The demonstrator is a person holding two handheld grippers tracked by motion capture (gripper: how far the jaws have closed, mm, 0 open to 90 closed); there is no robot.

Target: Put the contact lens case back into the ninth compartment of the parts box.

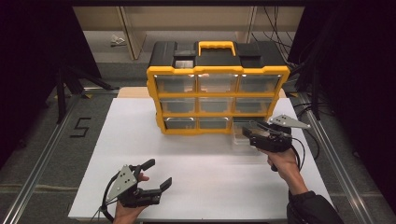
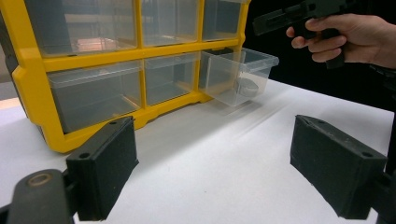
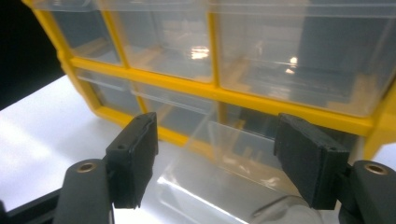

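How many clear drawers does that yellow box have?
9, in three rows of three in the yellow box. Eight sit pushed in; the bottom right drawer is pulled out, below the right gripper.

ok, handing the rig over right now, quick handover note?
Left gripper: open, holding nothing, low over the white table at front left.
Right gripper: jaws open, above the pulled-out clear drawer, pads not on it.
Yellow organizer: bottom-right drawer slid out, a small round grey object inside; other drawers in.
Done: drawer opened, object inside.
Left: probably push the drawer back in.
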